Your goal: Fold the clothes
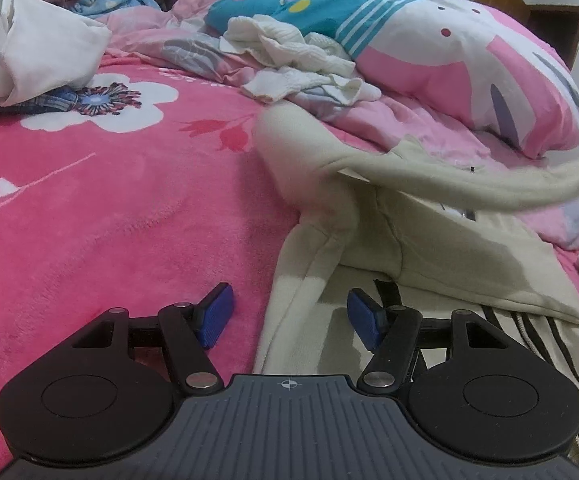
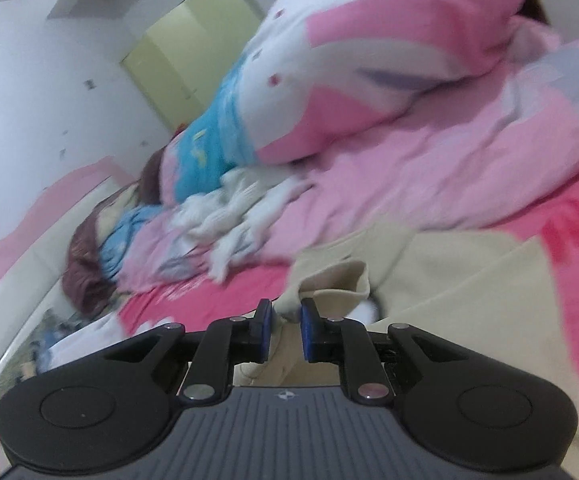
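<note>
Fuzzy pink blanket (image 1: 109, 208) fills my left view, where my left gripper (image 1: 291, 316) gapes above the soft beige hoodie (image 1: 429, 248); only my right view shows my right gripper (image 2: 285, 328) pinching its sleeve (image 2: 329, 284).

A home bedroom: a bright pink floral fleece blanket (image 1: 121, 208) is covering the bed, a cartoon-print duvet (image 1: 469, 60) is lying bunched along the far side, and loose laundry (image 1: 301, 64) is piling against it. Pale green wardrobe doors (image 2: 193, 60) are standing against a white wall (image 2: 29, 92) beyond.
</note>
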The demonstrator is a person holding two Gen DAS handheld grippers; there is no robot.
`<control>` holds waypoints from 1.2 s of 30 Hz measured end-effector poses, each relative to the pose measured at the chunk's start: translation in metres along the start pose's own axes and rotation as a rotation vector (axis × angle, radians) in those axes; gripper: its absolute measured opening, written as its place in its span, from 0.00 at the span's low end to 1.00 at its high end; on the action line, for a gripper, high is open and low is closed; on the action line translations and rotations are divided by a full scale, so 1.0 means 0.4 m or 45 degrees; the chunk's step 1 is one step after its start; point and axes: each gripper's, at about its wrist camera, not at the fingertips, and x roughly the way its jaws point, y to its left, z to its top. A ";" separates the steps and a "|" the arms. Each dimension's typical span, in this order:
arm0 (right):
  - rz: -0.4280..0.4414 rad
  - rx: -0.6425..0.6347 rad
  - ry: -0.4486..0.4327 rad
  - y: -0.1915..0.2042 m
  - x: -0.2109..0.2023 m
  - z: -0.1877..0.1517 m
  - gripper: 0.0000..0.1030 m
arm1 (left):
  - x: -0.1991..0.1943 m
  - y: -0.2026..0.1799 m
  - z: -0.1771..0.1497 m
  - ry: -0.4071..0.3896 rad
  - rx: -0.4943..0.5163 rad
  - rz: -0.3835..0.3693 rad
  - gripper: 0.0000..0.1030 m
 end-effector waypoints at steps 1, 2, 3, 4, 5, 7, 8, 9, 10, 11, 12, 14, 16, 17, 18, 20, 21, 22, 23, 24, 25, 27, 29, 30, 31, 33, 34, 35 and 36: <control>-0.012 0.018 -0.006 -0.021 -0.003 0.005 0.15 | 0.000 0.000 0.000 0.000 0.002 0.001 0.61; -0.024 0.036 -0.012 -0.041 -0.006 0.008 0.15 | 0.000 -0.002 0.000 0.002 0.005 0.008 0.61; -0.035 0.051 -0.020 -0.059 -0.010 0.011 0.15 | 0.001 -0.004 0.001 0.004 0.009 0.014 0.61; -0.043 0.058 -0.030 -0.075 -0.014 0.014 0.15 | 0.001 -0.006 0.001 0.006 0.013 0.021 0.61; -0.047 0.057 -0.039 -0.088 -0.017 0.016 0.14 | 0.001 -0.007 0.001 0.008 0.016 0.028 0.61; -0.057 0.053 -0.055 -0.105 -0.019 0.026 0.14 | 0.002 -0.011 0.002 0.012 0.023 0.041 0.61; -0.061 0.050 -0.062 -0.112 -0.020 0.034 0.14 | 0.002 -0.013 0.002 0.014 0.027 0.047 0.61; -0.062 0.046 -0.069 -0.117 -0.023 0.041 0.14 | 0.003 -0.014 0.003 0.016 0.031 0.054 0.61; -0.056 0.040 -0.079 -0.122 -0.028 0.048 0.14 | 0.003 -0.016 0.003 0.018 0.034 0.061 0.61; -0.049 0.038 -0.092 -0.129 -0.037 0.053 0.14 | 0.003 -0.018 0.003 0.020 0.038 0.067 0.61; -0.049 0.038 -0.101 -0.140 -0.043 0.053 0.14 | 0.004 -0.020 0.004 0.022 0.042 0.074 0.61; -0.068 0.045 -0.102 -0.172 -0.053 0.036 0.14 | 0.004 -0.023 0.004 0.026 0.049 0.087 0.61; -0.096 0.058 -0.090 -0.210 -0.058 0.013 0.14 | 0.005 -0.027 0.005 0.030 0.056 0.100 0.61; -0.130 0.076 -0.058 -0.239 -0.051 -0.009 0.14 | 0.005 -0.028 0.005 0.032 0.060 0.106 0.61; -0.166 0.093 -0.021 -0.268 -0.041 -0.033 0.14 | 0.005 -0.029 0.005 0.032 0.060 0.109 0.61; -0.238 0.131 0.065 -0.326 -0.014 -0.080 0.13 | 0.005 -0.032 0.005 0.034 0.067 0.115 0.61; -0.254 0.151 0.089 -0.347 -0.006 -0.093 0.13 | 0.006 -0.033 0.005 0.035 0.071 0.117 0.61; -0.244 0.169 0.085 -0.356 -0.007 -0.094 0.12 | 0.006 -0.034 0.005 0.035 0.075 0.120 0.61; -0.233 0.187 0.082 -0.364 -0.007 -0.095 0.12 | 0.006 -0.035 0.006 0.036 0.078 0.122 0.61; -0.222 0.204 0.079 -0.373 -0.008 -0.096 0.12 | 0.006 -0.036 0.006 0.036 0.078 0.123 0.61; -0.208 0.208 0.064 -0.374 -0.013 -0.091 0.11 | 0.006 -0.036 0.006 0.036 0.078 0.124 0.61; -0.186 0.180 0.025 -0.363 -0.028 -0.077 0.11 | 0.006 -0.037 0.006 0.036 0.079 0.126 0.61; -0.231 0.163 0.073 -0.377 -0.018 -0.098 0.11 | 0.006 -0.039 0.006 0.036 0.083 0.129 0.61; -0.253 0.155 0.097 -0.384 -0.014 -0.108 0.11 | 0.006 -0.039 0.006 0.037 0.084 0.130 0.61; -0.275 0.146 0.121 -0.392 -0.009 -0.118 0.11 | 0.006 -0.039 0.006 0.037 0.085 0.131 0.61; -0.307 0.133 0.158 -0.405 -0.003 -0.137 0.10 | 0.007 -0.040 0.008 0.041 0.089 0.134 0.62; -0.297 0.132 0.155 -0.410 -0.008 -0.143 0.10 | 0.007 -0.041 0.008 0.042 0.092 0.135 0.62; -0.293 0.129 0.150 -0.408 -0.017 -0.143 0.11 | 0.007 -0.041 0.009 0.043 0.093 0.135 0.62; -0.297 0.123 0.143 -0.395 -0.030 -0.131 0.12 | 0.007 -0.040 0.009 0.045 0.093 0.133 0.62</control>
